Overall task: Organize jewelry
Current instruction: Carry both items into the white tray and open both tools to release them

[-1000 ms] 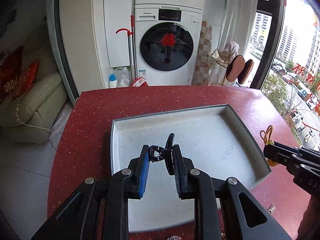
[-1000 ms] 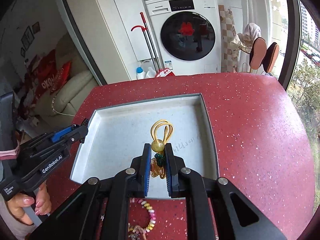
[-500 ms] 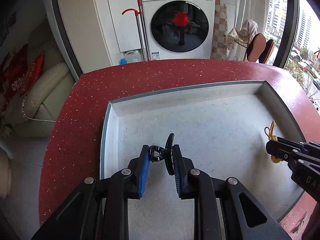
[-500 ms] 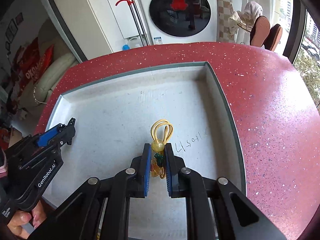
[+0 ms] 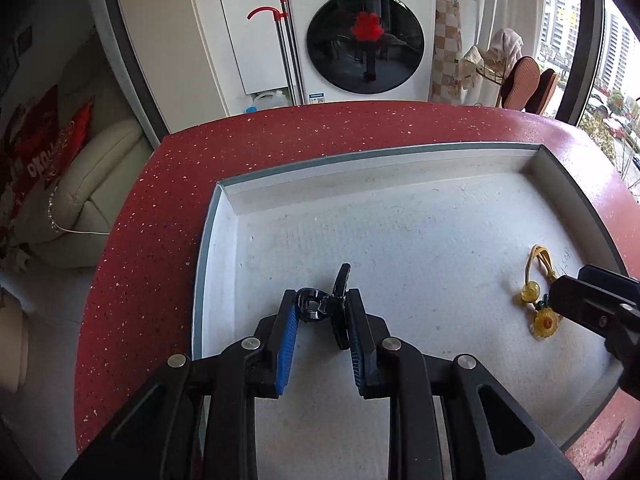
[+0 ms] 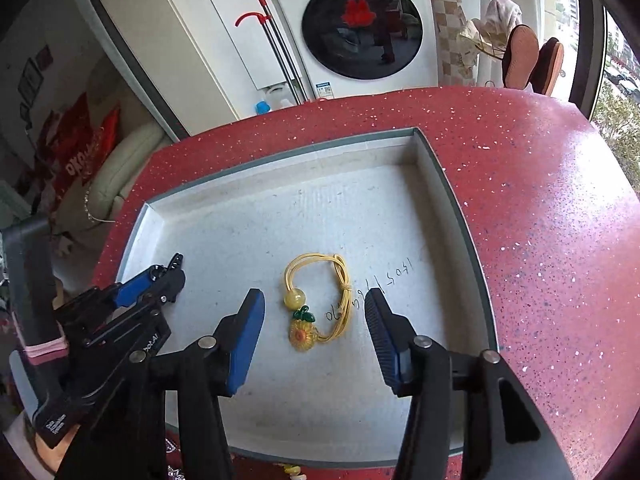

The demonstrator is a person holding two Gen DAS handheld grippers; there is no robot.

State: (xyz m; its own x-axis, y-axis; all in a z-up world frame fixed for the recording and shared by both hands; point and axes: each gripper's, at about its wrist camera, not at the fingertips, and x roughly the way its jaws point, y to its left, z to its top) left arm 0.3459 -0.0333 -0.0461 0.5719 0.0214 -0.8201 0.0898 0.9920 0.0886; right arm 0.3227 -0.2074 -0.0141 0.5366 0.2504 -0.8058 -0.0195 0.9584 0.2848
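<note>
The left gripper (image 5: 320,308) is clamping a small black clip (image 5: 334,304) between its blue pads, holding it over the near-left part of the grey tray (image 5: 224,196), which is sitting on the red counter (image 5: 168,200). The clip's flat black arm is standing up past the right fingertip, with its long axis running roughly along the fingers and away from the camera; whether the clip is touching the tray floor I cannot tell. The right gripper (image 6: 314,312) is standing with its jaws wide apart, straddling a yellow cord bracelet (image 6: 316,300) that is lying flat on the tray floor, free of both pads, with its sunflower charm (image 6: 303,334) at the near end and the loop pointing away. So the bracelet is already lying in the tray, to the right of the clip and well apart from it. The left gripper is the one nearer the open left half of the tray, and the next move probably is setting the clip down there, beside rather than on the bracelet.
</note>
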